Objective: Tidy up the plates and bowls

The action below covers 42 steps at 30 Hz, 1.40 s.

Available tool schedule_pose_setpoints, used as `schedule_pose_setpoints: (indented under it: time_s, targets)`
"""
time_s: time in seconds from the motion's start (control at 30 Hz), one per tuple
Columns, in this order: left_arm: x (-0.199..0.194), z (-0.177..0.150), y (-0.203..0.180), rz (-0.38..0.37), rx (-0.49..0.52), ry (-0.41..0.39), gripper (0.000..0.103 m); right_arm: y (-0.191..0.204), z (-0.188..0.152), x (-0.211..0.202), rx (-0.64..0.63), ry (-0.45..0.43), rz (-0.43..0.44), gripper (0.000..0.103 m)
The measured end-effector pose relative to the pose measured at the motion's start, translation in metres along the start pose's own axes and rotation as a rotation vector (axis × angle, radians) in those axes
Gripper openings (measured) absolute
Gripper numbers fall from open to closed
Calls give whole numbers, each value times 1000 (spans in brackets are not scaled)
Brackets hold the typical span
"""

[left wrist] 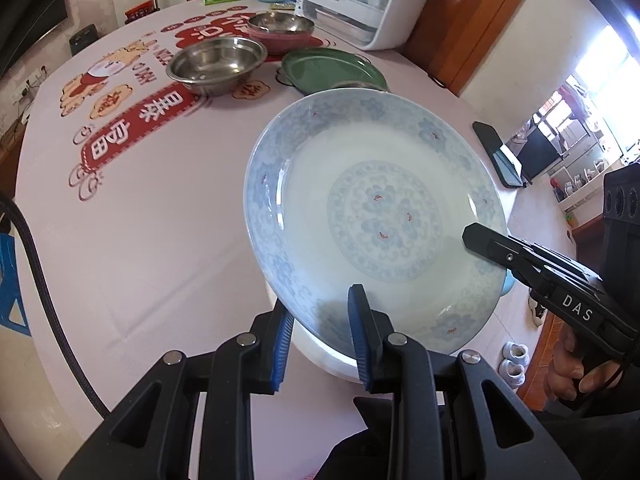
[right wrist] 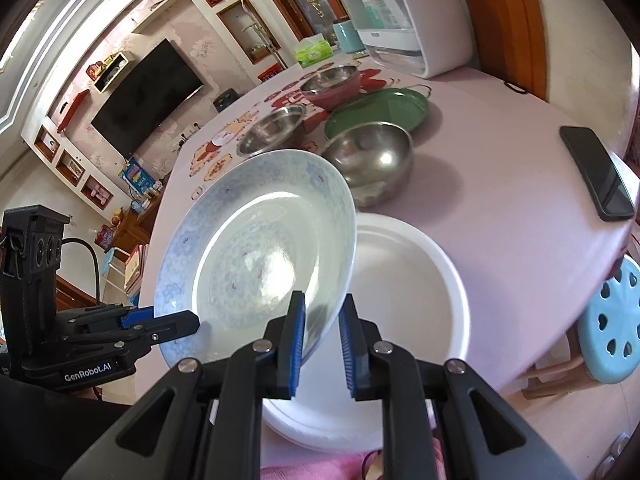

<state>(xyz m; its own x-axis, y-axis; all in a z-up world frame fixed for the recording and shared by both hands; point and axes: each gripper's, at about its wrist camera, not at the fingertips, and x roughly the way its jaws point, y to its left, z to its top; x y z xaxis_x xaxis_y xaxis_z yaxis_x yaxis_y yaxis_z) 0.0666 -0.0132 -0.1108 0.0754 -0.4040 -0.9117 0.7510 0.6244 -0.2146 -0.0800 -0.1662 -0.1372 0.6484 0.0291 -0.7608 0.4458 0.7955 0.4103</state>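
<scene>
Porcelain is in the air: a round white plate with a pale blue floral pattern (left wrist: 372, 216) is being carried clear of the table, tilted, pinched at two spots on its rim. The left gripper (left wrist: 320, 328) is clamping the near edge, one blue-padded finger above and one under the rim. The right gripper (right wrist: 322, 344) is biting the rim on its own side the same way, both sets of jaws pressed nearly together on the thin edge.

Directly beneath and just beyond the right gripper, a plain white round plate (right wrist: 412, 280) is lying flat on the pink tablecloth (right wrist: 500, 200); that looks the likeliest stacking spot. Further ahead a deep steel bowl (right wrist: 372, 160) is standing, then a green enamel plate (right wrist: 380, 114), a shallower steel bowl (right wrist: 272, 130) and a steel-lined red bowl (right wrist: 332, 84).

Both grippers are pointing steeply downward, the left more so, each in a person's hand. The patterned plate's raised edge is leaning away from the right gripper, so levelling it over the white plate is probably the thing to watch.
</scene>
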Motion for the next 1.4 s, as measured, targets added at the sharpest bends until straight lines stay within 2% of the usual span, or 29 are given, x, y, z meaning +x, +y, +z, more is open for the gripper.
schedule_pose_setpoints:
  time_s: [0.33,1.17,1.4]
  targets:
    - [24,-8,-26,-13,-13,48,25,-29,-14,-3,19,62,-37,16]
    - [78,-26,-24,27,-224,142,25,-47,-18,40,-102,237,-63,19]
    - [82,-28,-24,61,-289,123,25,-45,-19,39,-167,245,-52,23]
